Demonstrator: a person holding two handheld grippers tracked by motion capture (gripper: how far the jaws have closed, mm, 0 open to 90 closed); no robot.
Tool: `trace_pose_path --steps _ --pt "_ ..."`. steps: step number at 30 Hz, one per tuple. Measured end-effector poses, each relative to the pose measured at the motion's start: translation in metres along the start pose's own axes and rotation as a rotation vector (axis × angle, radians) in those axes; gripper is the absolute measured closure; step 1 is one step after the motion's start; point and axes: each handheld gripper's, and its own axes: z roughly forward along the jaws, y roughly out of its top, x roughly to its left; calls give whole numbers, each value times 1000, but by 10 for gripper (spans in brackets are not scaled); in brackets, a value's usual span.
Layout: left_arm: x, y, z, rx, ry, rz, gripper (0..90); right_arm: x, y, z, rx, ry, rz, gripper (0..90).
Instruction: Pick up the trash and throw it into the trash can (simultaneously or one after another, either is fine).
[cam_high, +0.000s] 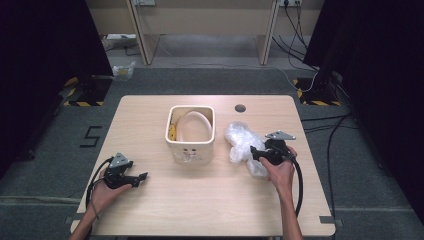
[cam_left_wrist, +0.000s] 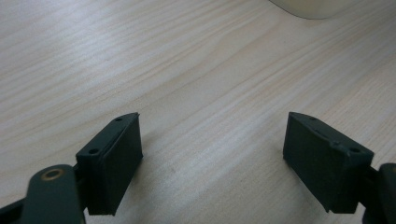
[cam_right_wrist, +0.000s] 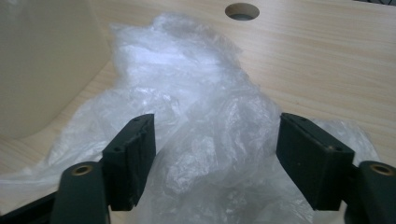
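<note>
A: Where is the plastic bag (cam_right_wrist: 201, 126)?
B: Crumpled near the table's (cam_high: 200, 210) right edge, beside the bin (cam_high: 190, 131), between the right gripper's (cam_right_wrist: 212, 161) spread jaws.
A: And the left gripper (cam_left_wrist: 210, 158)?
B: Released, well apart, near the front-left corner.

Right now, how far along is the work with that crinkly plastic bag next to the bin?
Nothing looks done yet: the plastic bag lies crumpled on the table beside the cream bin. In hand: the right gripper is open around the bag, jaws not yet closed. The left gripper waits open over bare wood. Grasping and moving the bag remain.
</note>
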Motion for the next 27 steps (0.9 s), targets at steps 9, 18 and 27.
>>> trace_pose_path --steps 9,18,27 --pt "0 0 0 0 0 0 186 -1 -2 -3 7 -12 -22 677" --pt "0 0 0 0 0 0 186 -7 4 -25 -77 -5 -13 762" --pt "0 0 0 0 0 0 186 -7 14 -45 -157 -5 -11 767"
